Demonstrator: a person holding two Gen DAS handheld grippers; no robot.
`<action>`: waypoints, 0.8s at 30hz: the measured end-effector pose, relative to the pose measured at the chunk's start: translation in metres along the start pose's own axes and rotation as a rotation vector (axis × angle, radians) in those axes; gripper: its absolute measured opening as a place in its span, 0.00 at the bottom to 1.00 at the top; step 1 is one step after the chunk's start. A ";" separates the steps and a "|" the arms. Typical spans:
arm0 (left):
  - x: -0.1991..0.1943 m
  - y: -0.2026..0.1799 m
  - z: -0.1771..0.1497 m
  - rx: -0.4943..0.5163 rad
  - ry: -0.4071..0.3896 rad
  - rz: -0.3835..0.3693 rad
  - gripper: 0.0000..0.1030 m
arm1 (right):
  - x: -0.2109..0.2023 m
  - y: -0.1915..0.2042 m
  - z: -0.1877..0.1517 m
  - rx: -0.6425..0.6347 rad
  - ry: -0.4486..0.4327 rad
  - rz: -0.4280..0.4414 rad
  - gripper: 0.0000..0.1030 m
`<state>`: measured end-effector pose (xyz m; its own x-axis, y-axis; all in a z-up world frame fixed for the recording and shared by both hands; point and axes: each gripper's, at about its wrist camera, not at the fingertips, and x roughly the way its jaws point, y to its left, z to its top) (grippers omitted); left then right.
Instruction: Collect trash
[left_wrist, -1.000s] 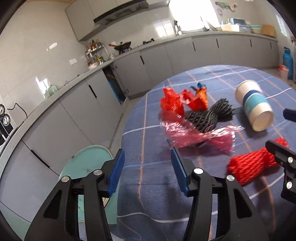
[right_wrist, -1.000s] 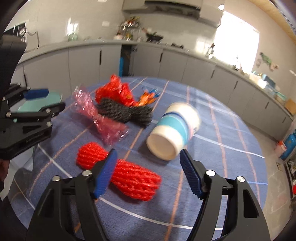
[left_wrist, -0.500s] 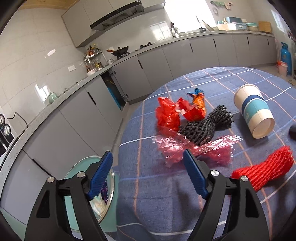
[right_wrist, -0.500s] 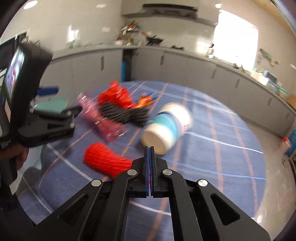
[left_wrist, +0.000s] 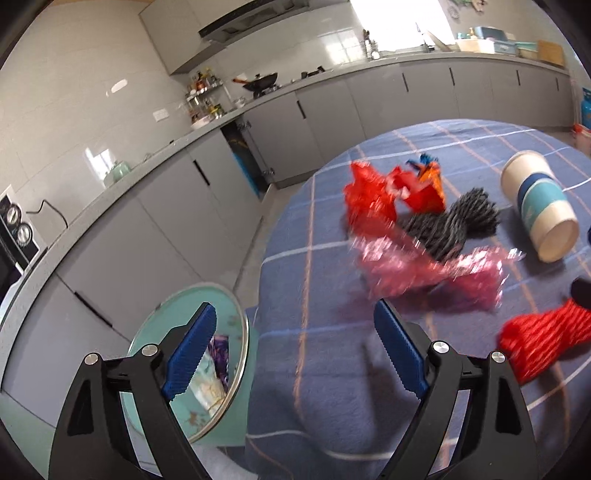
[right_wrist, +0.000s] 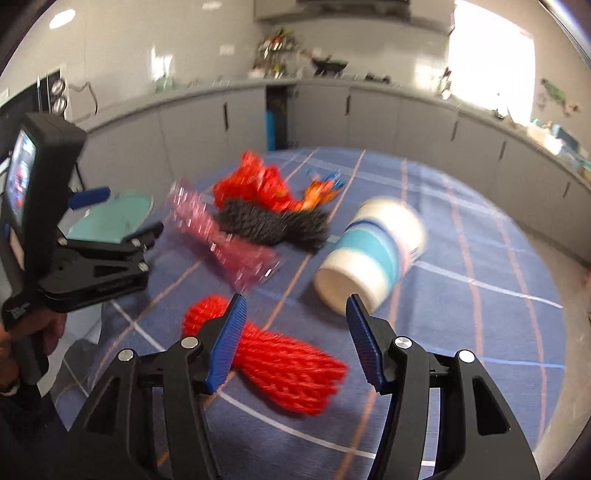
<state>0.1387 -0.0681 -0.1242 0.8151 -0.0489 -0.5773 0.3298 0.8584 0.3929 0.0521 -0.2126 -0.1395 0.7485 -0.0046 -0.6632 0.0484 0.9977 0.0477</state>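
1. Blue checked tablecloth (right_wrist: 461, 258): strewn with trash, none yet lifted; teal bin (left_wrist: 192, 354) low off the near left edge.
2. Paper cup (right_wrist: 373, 254): on its side, far right of the pile.
3. Red foam net (right_wrist: 280, 362): nearest piece, just under the right tongs (right_wrist: 295, 339), likely the next pick; calls for a short drop and a squeeze across it.
4. Right tongs: spread wide, empty, angled down.
5. Left tongs (left_wrist: 291, 354): spread, empty, straddling bin rim and cloth edge.
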 end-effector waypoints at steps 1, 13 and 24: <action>0.001 0.002 -0.003 -0.001 0.005 0.001 0.84 | 0.004 0.002 -0.002 -0.010 0.018 0.001 0.54; -0.007 0.010 0.001 -0.016 -0.018 -0.004 0.84 | 0.006 0.024 -0.015 -0.083 0.082 0.068 0.07; -0.007 0.002 0.001 -0.010 -0.012 -0.021 0.84 | 0.001 0.016 -0.020 -0.060 0.097 0.138 0.13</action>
<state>0.1342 -0.0670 -0.1184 0.8133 -0.0732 -0.5773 0.3428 0.8619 0.3736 0.0404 -0.1952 -0.1543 0.6775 0.1361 -0.7228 -0.0916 0.9907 0.1007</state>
